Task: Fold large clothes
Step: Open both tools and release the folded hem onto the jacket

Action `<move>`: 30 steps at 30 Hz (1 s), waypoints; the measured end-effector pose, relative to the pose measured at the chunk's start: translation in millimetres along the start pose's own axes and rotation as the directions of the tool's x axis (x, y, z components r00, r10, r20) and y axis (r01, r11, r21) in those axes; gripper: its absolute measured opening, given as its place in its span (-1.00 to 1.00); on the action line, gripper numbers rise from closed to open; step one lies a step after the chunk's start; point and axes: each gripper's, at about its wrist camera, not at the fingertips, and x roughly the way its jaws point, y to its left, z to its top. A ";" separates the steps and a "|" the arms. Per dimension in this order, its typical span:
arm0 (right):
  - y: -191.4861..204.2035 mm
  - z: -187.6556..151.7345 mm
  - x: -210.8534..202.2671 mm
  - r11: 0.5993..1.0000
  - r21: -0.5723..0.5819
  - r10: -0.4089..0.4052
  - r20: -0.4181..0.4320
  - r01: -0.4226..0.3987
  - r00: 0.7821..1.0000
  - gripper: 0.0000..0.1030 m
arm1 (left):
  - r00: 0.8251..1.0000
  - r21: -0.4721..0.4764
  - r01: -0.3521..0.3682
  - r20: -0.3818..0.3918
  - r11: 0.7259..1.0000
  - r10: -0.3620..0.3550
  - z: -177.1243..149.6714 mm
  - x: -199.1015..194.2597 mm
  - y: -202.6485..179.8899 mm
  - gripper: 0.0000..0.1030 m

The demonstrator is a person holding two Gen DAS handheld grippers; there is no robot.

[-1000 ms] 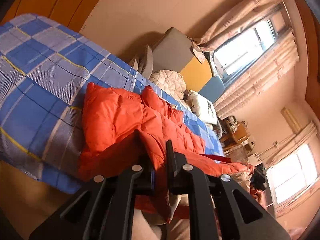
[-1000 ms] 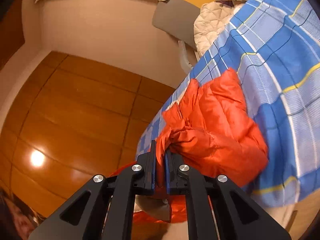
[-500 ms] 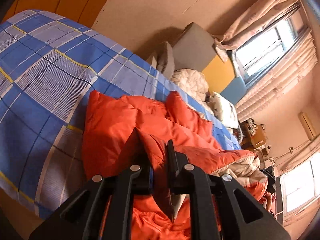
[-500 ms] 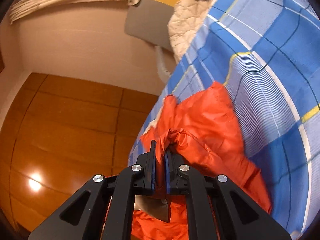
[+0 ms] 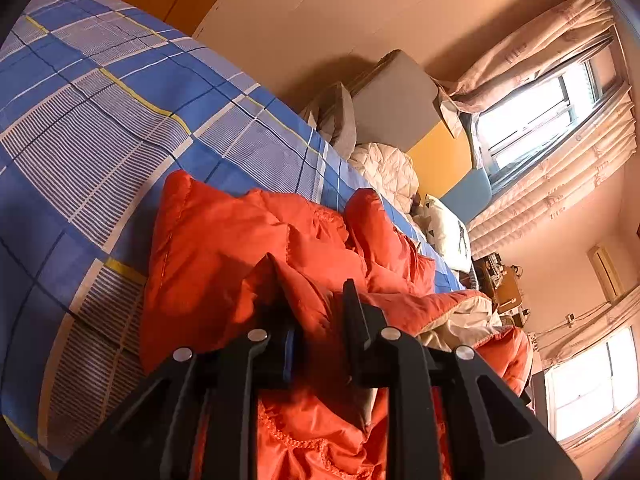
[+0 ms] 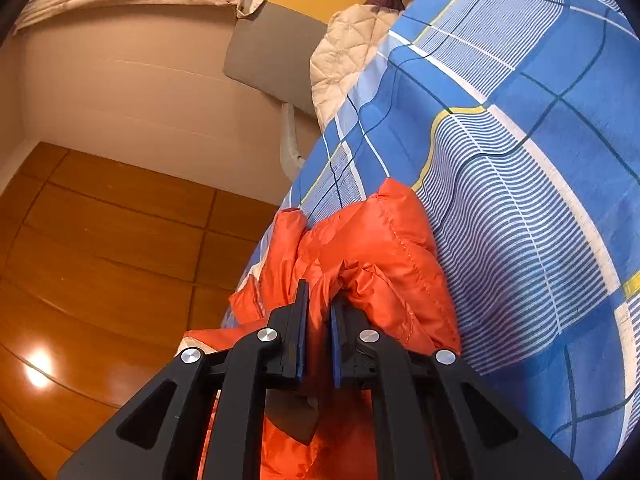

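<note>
A puffy orange jacket [image 5: 224,248] lies bunched on the blue plaid bed cover [image 5: 100,120], its pale lining showing at the right. My left gripper [image 5: 316,300] sits low over it. Its jaws are opening, and a peaked fold of the jacket still fills the gap and drapes over the left finger. In the right wrist view, the jacket [image 6: 380,248] hangs off the edge of the bed cover [image 6: 520,160]. My right gripper [image 6: 319,296] is shut on a bunched fold of it, blue pads tight against the cloth.
A white quilt [image 5: 384,168], a patterned pillow [image 5: 444,232] and a grey headboard cushion [image 5: 396,100] lie at the bed's far end, below a curtained window [image 5: 528,120]. Glossy wooden panels [image 6: 100,260] border the bed on the right gripper's side.
Both grippers have come down and forward toward the bed with the jacket. The jacket has settled lower on the cover. The left jaws stand wider apart than before.
</note>
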 end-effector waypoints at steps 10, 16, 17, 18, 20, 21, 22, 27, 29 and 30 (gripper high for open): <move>-9.4 2.9 2.3 0.997 0.073 0.004 0.007 -0.004 1.000 -0.83 | 0.999 0.037 -0.018 0.046 0.999 0.017 0.0 -9.8 -4.9 -0.32; -7.5 8.6 -20.2 0.993 0.100 0.055 0.093 -0.064 0.994 -0.26 | 0.963 0.060 -0.178 0.214 0.982 0.162 2.0 -41.4 -9.3 0.76; -4.8 9.7 -29.0 0.995 0.081 0.040 0.129 -0.051 0.991 -0.01 | 0.956 0.046 -0.194 0.235 0.980 0.178 3.7 -48.9 -5.9 0.76; -0.7 10.8 -38.6 0.998 0.055 0.021 0.168 -0.031 0.986 0.09 | 0.950 0.038 -0.207 0.246 0.978 0.191 3.7 -54.2 -4.3 0.76; 8.8 10.5 -51.4 1.000 0.006 0.011 0.188 -0.012 0.982 0.15 | 0.942 0.037 -0.230 0.261 0.972 0.213 0.2 -63.3 -5.3 0.76; 17.5 7.7 -56.1 0.999 -0.038 -0.012 0.185 0.019 0.983 0.15 | 0.940 0.051 -0.238 0.265 0.970 0.216 -3.5 -66.5 -8.8 0.76; 25.1 4.4 -58.2 0.996 -0.078 -0.038 0.184 0.053 0.982 0.15 | 0.938 0.072 -0.247 0.269 0.966 0.219 -8.4 -68.8 -13.9 0.76; 80.8 -37.8 -41.0 0.879 -0.378 -0.243 0.171 0.292 0.955 0.15 | 0.940 0.234 -0.269 0.274 0.934 0.201 -53.4 -70.9 -59.0 0.79; 93.5 -55.6 -32.2 0.840 -0.446 -0.264 0.163 0.309 0.951 0.15 | 0.950 0.306 -0.249 0.260 0.919 0.171 -75.1 -68.2 -82.0 0.84; 100.9 -64.5 -27.5 0.814 -0.477 -0.284 0.170 0.331 0.944 0.15 | 0.953 0.332 -0.246 0.255 0.911 0.165 -83.2 -67.7 -91.2 0.85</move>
